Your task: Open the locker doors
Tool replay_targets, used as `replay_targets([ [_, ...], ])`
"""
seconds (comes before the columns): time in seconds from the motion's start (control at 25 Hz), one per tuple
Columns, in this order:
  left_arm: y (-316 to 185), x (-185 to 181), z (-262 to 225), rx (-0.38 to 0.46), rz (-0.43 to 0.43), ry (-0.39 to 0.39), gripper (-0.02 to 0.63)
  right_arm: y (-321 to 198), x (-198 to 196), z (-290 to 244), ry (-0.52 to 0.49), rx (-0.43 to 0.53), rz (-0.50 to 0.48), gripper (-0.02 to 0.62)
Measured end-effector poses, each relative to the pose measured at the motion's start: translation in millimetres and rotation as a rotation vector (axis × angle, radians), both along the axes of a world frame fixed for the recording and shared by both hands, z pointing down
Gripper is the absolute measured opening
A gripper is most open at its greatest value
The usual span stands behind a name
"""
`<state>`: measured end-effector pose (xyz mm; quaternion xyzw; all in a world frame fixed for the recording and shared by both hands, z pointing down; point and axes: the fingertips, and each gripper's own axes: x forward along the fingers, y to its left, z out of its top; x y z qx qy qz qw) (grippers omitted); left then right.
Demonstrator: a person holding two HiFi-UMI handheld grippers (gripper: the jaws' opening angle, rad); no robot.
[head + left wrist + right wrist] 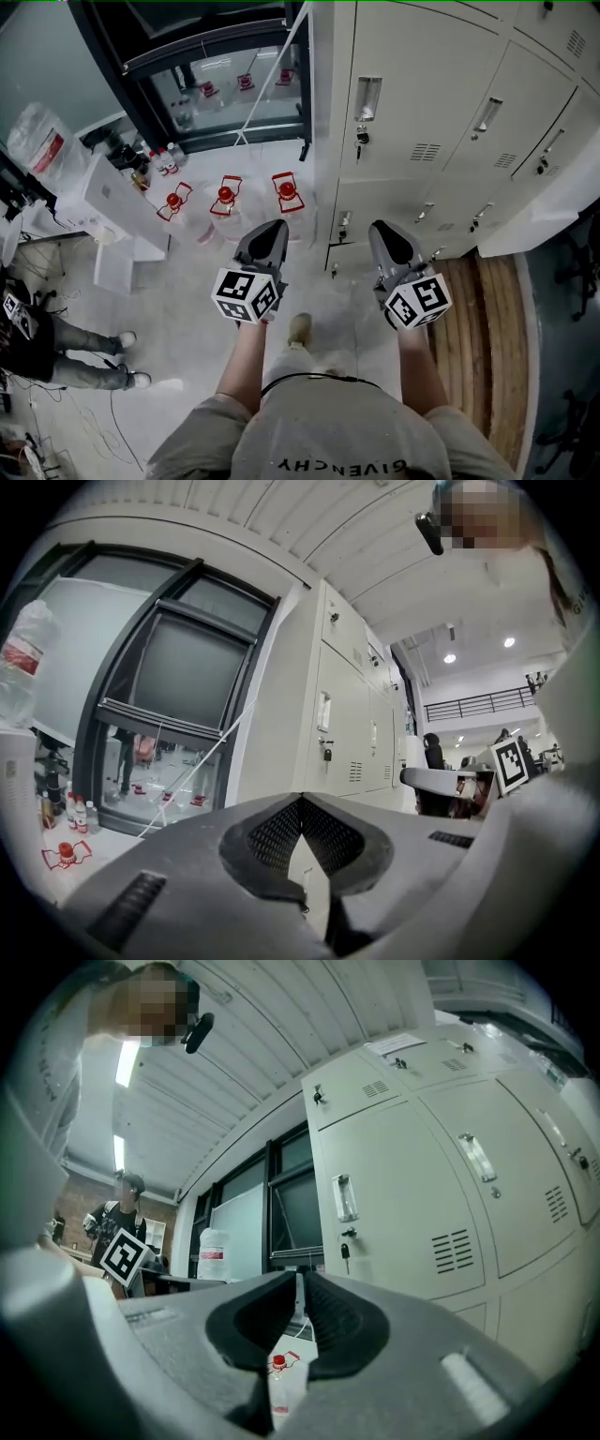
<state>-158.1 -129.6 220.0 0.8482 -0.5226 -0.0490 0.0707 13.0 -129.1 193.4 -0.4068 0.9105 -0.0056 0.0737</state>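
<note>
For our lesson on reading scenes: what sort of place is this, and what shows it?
Probably a lab or workshop storeroom: pale metal lockers, red-capped water jugs on the floor, and small bottles on a white bench.

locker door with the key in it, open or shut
Shut. The door lies flush with the locker front, no gap at its edges, with the key in it.

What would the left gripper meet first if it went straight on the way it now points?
Most likely the lockers' plain end panel, close to its front corner: the left gripper, jaws together and empty, aims there. Depth is unclear, but nothing shows in between.
</note>
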Motion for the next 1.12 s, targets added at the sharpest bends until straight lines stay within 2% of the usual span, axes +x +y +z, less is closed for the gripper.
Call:
replay_targets([
  [0.28,-56,-4,-24,0.009,0.045,0.005,-0.002,-53,-19,-38,0.006,0.035,0.008,0.041],
  [0.68,-114,0,-46,0.026,0.122,0.011,-0.002,-115,-39,-96,0.086,0.099,0.067,0.077],
  [1.12,-150,5,-56,0.037,0.196,0.020,-0.002,-168,-56,-120,0.187,0.073,0.110,0.120],
])
